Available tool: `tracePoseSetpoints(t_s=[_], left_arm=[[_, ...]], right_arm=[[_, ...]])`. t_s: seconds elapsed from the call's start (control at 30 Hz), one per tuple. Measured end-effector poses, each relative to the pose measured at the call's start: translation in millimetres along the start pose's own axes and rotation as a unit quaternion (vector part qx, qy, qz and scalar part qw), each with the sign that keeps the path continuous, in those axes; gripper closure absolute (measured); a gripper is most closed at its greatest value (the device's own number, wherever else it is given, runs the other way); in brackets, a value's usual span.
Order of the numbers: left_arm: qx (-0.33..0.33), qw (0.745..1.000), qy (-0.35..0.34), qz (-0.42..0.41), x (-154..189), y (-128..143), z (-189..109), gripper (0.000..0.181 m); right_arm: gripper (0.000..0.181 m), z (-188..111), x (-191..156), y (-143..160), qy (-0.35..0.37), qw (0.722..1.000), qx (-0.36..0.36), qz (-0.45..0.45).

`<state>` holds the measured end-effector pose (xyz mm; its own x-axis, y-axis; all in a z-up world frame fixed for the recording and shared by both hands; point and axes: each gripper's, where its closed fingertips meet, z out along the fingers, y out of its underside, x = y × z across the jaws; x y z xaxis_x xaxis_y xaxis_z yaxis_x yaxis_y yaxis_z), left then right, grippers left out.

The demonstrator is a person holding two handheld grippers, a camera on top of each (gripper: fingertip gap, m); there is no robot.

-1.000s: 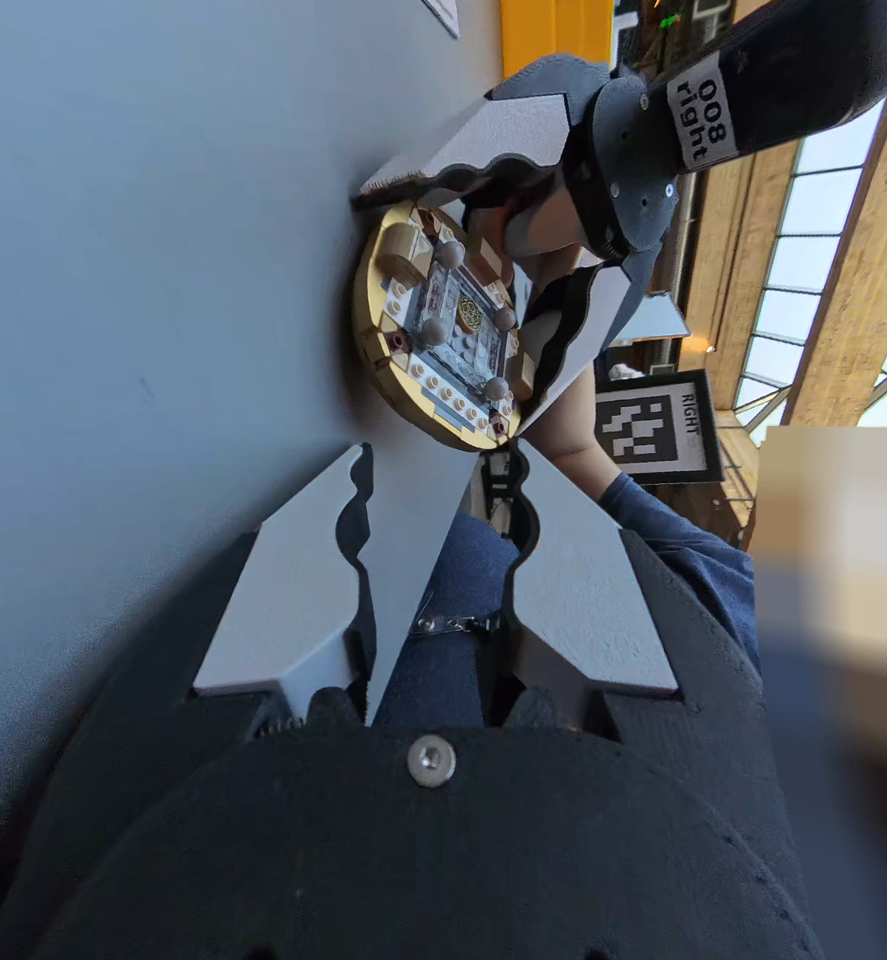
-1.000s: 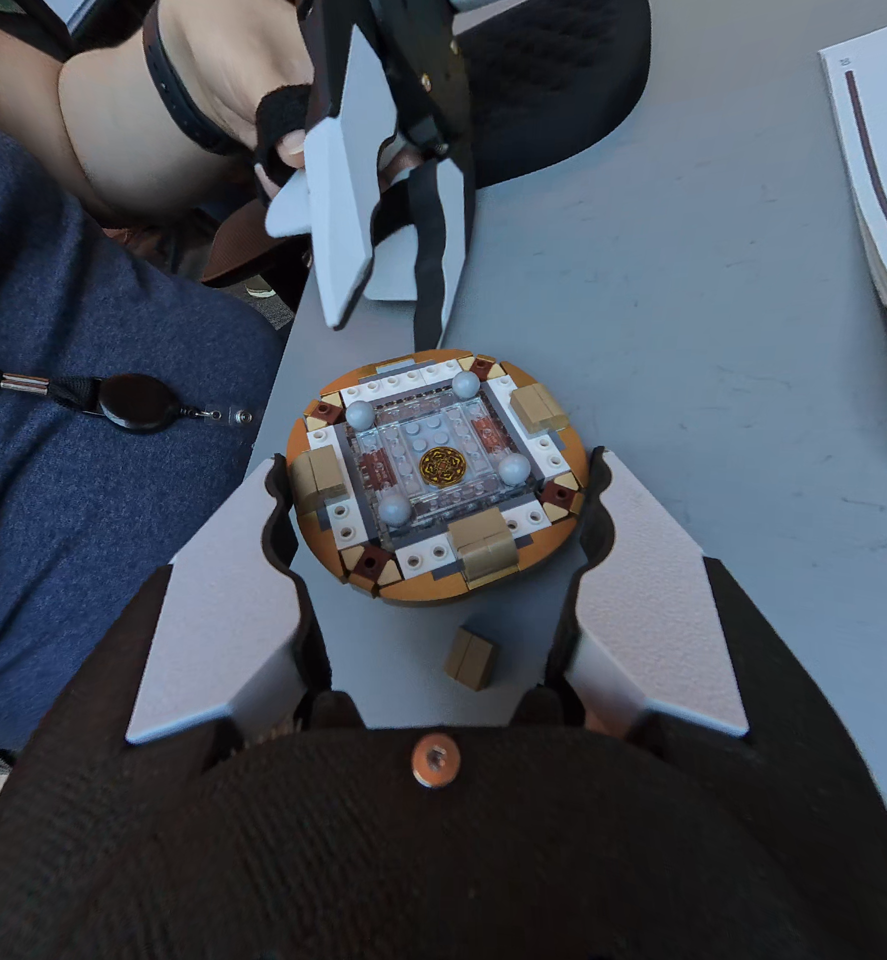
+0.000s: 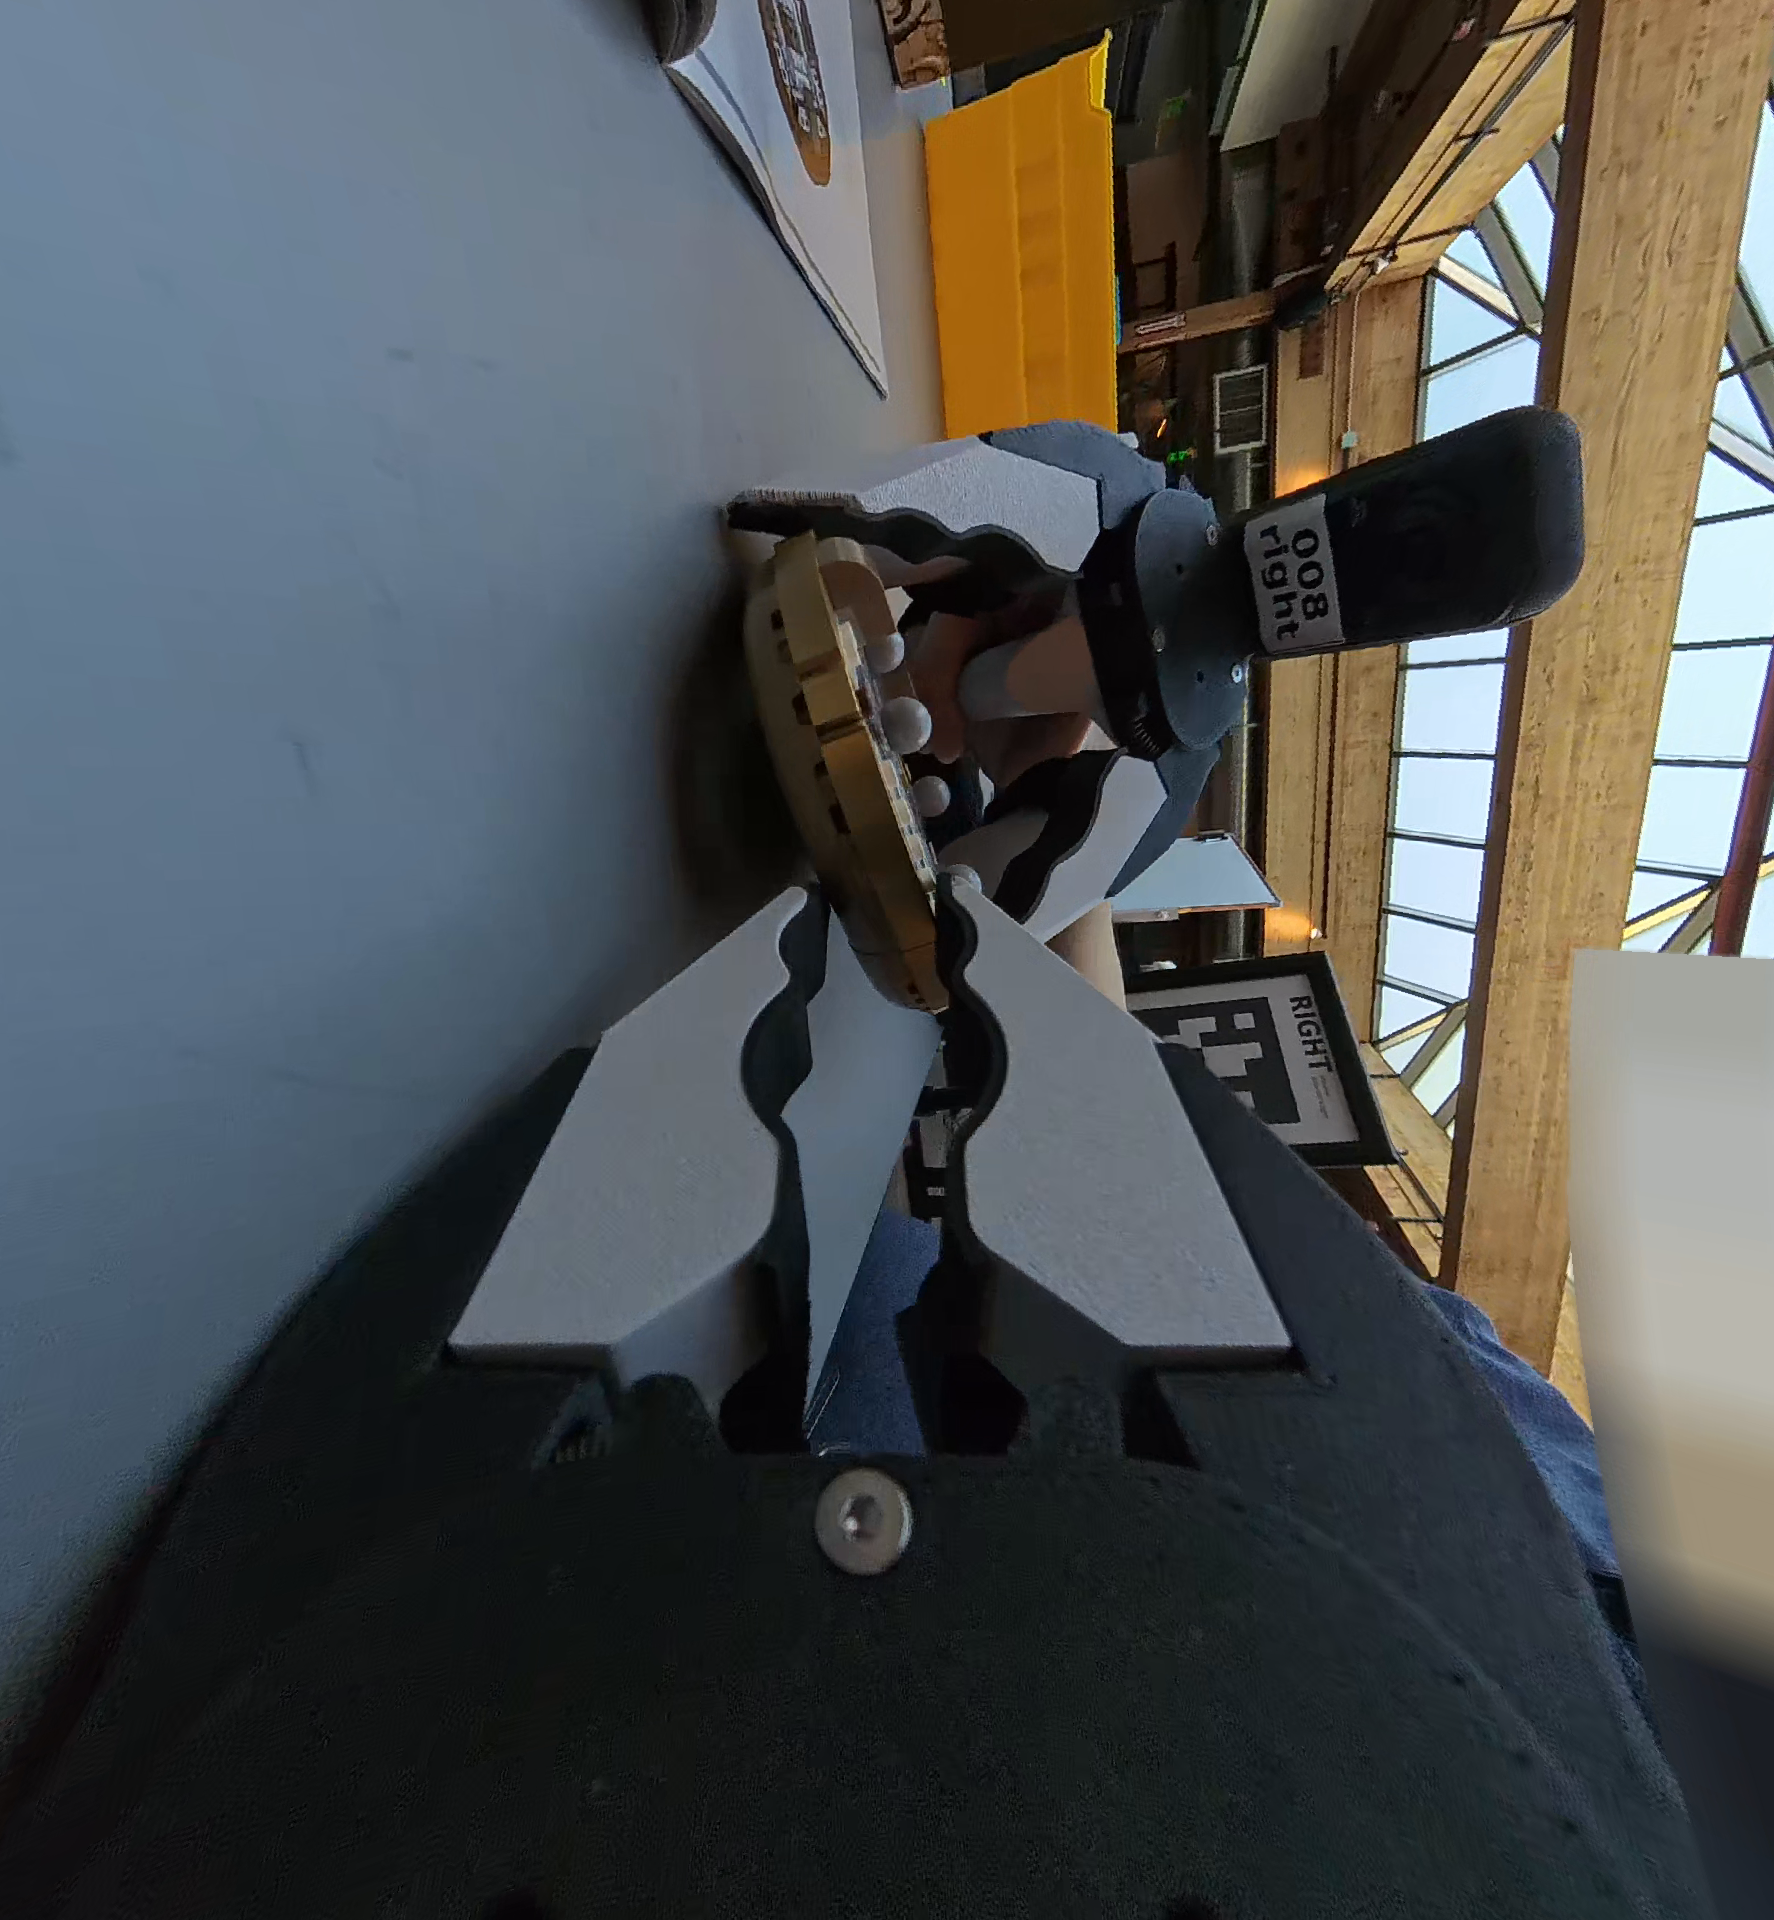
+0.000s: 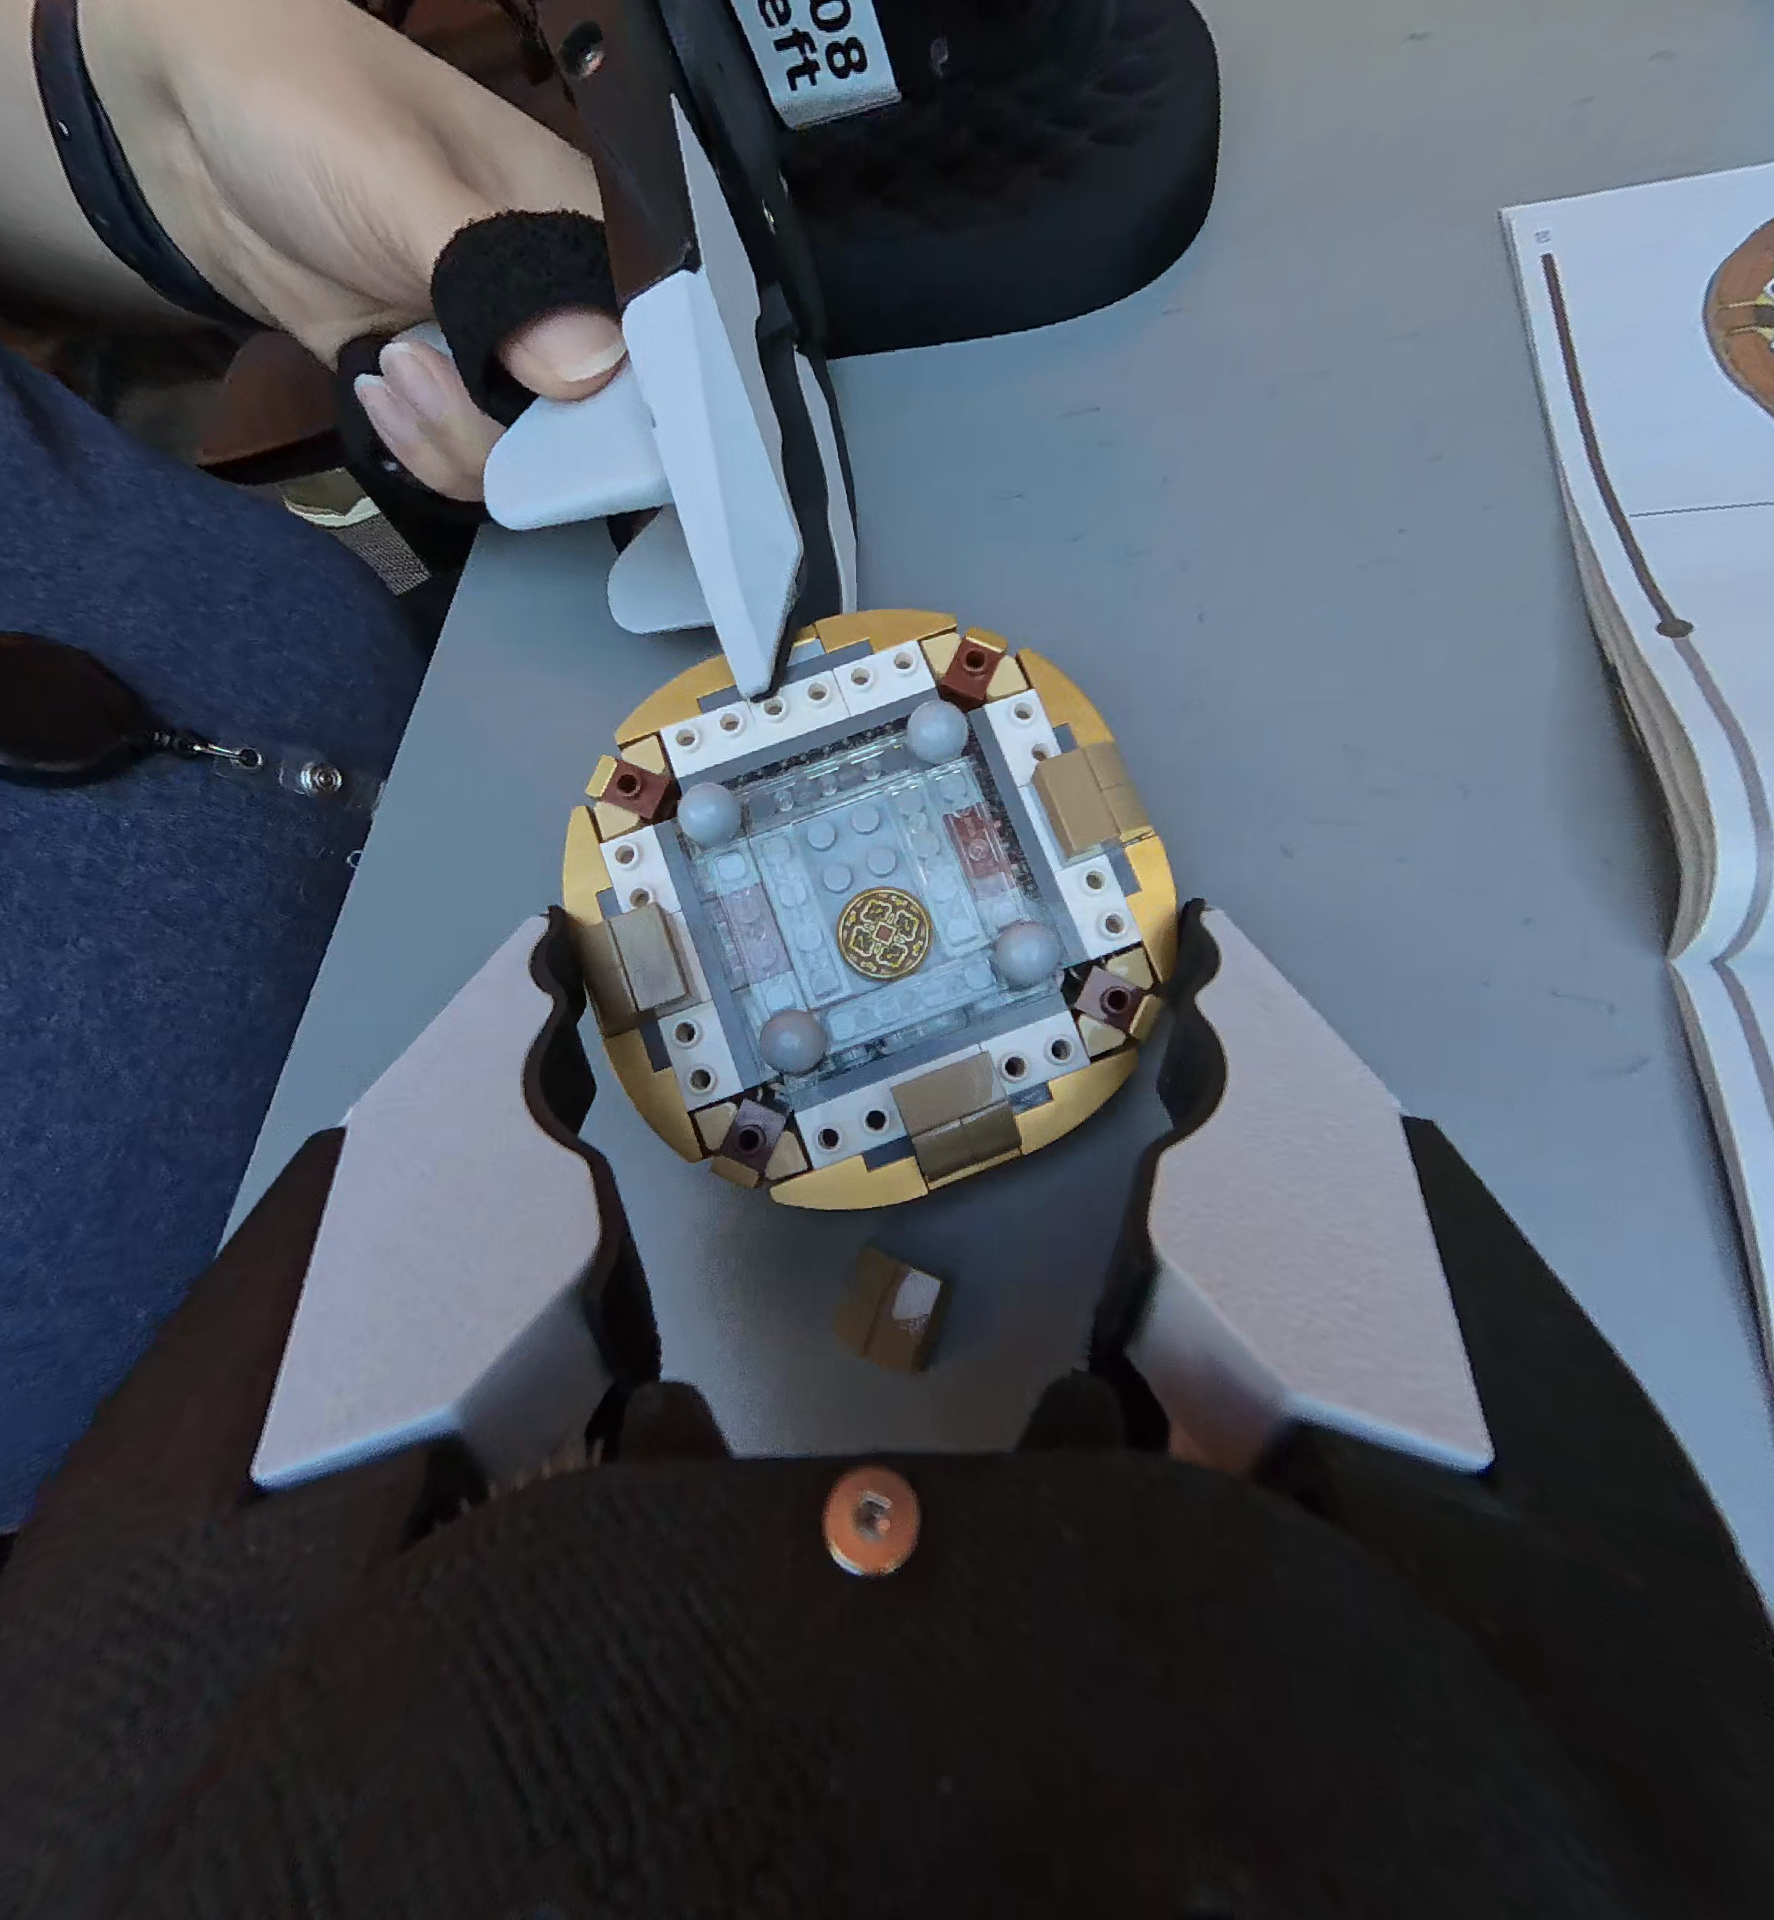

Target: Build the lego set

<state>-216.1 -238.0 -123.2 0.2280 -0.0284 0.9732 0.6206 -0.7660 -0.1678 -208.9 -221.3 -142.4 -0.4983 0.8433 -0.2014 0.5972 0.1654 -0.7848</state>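
The right wrist view looks straight down on the round lego model (image 4: 867,914), a gold-rimmed disc with white studded strips, four grey spheres, dark red corner pieces, tan sloped bricks and a patterned round tile at its centre. It lies on the grey tabletop (image 4: 1226,499) near the edge. Only this view shows a loose tan brick (image 4: 891,1307) lying just behind the disc, and the open instruction booklet (image 4: 1714,644) on the right.

The left wrist view sees the lego model (image 3: 841,769) edge-on, so its top pattern is mostly hidden, but it alone shows that the disc is tilted, with one side raised off the tabletop (image 3: 291,623).

The right hand-held gripper (image 4: 867,935) is spread wide, its fingertips pressing opposite sides of the disc's rim and clasping it. The left hand-held gripper (image 3: 883,925) is nearly closed, its fingers pinching the near edge of the disc above and below; from above, its upper tip rests on a white strip.
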Motion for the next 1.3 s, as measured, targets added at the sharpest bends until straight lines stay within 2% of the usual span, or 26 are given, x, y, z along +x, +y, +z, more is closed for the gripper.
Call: tracePoseSetpoints(t_s=[0.13,0.23,0.4,0.53,0.67,0.77,0.97,1.07,1.3], left_arm=[[0.0,1.0,-0.006,0.004,0,-2,-4,0.163],[0.002,1.0,-0.005,0.002,1,-3,-5,0.163],[0.004,1.0,-0.003,0.003,1,-4,-6,0.163],[-0.021,0.999,-0.01,0.022,0,3,-3,0.163],[-0.056,0.998,-0.013,0.037,0,11,-3,0.149],[-0.072,0.995,-0.03,0.055,-3,13,-5,0.147],[-0.083,0.991,-0.042,0.095,-4,-6,-11,0.139],[-0.11,0.987,-0.009,0.114,5,-14,-9,0.128],[-0.252,0.954,0.024,0.16,8,-5,9,0.133]], right_arm=[[0.068,4,0,-3,0.02,1.0,0.005,-0.019],[0.059,8,1,-7,0.048,0.998,0.0,-0.039],[0.063,14,-4,-6,0.071,0.996,-0.014,-0.044],[0.064,13,-9,-3,0.066,0.996,-0.014,-0.063],[0.064,15,-13,-1,0.071,0.992,-0.021,-0.103],[0.064,16,-15,0,0.076,0.988,-0.028,-0.132],[0.064,14,-20,-4,0.096,0.974,-0.032,-0.201],[0.064,12,-22,-8,0.11,0.966,-0.03,-0.234],[0.064,11,-26,-12,0.122,0.952,-0.031,-0.278]])
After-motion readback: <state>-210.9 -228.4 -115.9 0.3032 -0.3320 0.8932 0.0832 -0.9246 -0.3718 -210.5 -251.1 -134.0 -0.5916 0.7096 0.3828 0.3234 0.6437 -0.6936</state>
